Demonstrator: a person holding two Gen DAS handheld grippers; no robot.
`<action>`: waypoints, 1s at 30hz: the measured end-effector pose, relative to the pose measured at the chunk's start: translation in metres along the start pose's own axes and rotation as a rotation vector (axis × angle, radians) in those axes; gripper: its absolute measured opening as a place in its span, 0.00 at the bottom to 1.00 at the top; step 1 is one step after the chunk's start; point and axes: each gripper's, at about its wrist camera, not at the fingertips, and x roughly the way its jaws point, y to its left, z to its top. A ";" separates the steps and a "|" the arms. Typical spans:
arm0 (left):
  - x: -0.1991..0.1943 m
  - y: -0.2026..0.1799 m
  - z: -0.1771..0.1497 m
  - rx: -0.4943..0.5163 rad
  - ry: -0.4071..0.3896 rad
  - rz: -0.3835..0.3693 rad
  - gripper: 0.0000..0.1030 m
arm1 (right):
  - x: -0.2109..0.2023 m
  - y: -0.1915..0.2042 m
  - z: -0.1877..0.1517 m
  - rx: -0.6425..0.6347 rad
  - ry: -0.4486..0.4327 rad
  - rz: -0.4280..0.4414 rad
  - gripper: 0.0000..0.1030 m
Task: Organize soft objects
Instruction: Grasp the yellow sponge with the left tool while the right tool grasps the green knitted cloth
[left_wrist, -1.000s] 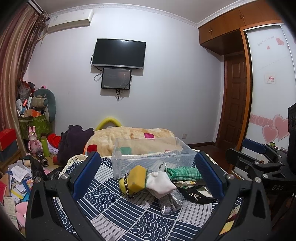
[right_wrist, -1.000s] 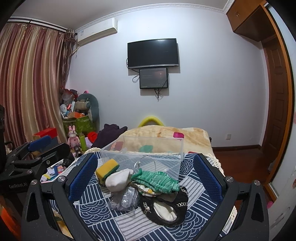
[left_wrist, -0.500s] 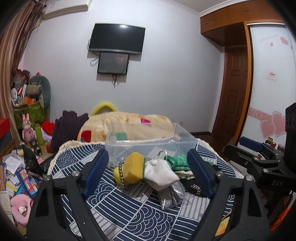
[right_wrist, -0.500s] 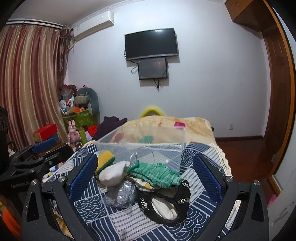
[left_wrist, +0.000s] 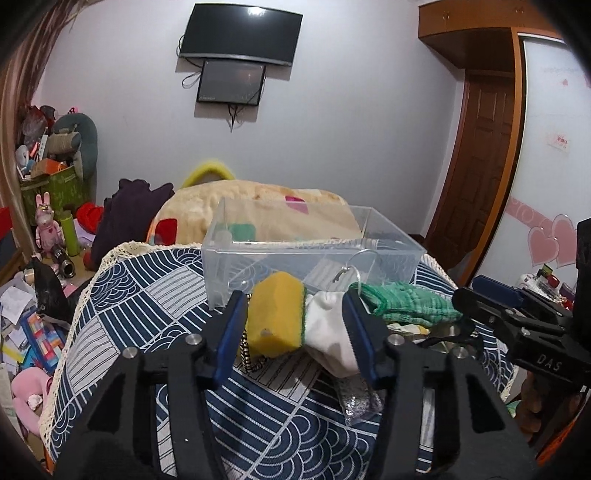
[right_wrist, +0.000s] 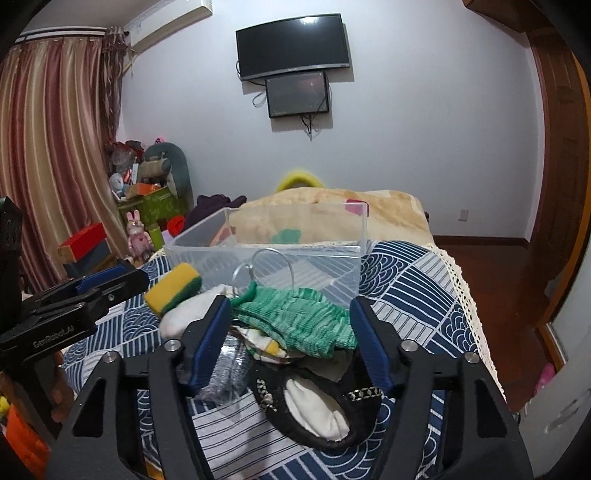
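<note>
On the navy-and-white patterned bedspread (left_wrist: 155, 295), near the bed's foot edge, the soft pile lies before a clear plastic bin (left_wrist: 310, 258). The left hand-held gripper (left_wrist: 293, 332), spread wide, brackets a yellow-and-green sponge (left_wrist: 275, 314) and a white sock (left_wrist: 328, 332). The right hand-held gripper (right_wrist: 290, 341), released, straddles a green knitted cloth (right_wrist: 295, 321). "DAS" shows in the left view, "GenRobot.AI" in the right. Only the right view shows the black slipper (right_wrist: 321, 410).

Yellow-green sponge (left_wrist: 276, 314), white sock (left_wrist: 330, 332), green knit cloth (right_wrist: 295, 320) piled before clear bin (left_wrist: 310, 254).
</note>
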 end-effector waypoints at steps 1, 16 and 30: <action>0.004 0.001 0.000 -0.001 0.007 0.001 0.45 | 0.002 -0.002 0.000 0.003 0.006 -0.002 0.56; 0.048 0.013 0.004 -0.017 0.097 -0.011 0.43 | 0.037 -0.008 0.009 -0.012 0.079 -0.015 0.49; 0.057 0.016 -0.006 -0.014 0.129 0.009 0.34 | 0.052 -0.002 -0.003 -0.037 0.160 -0.042 0.67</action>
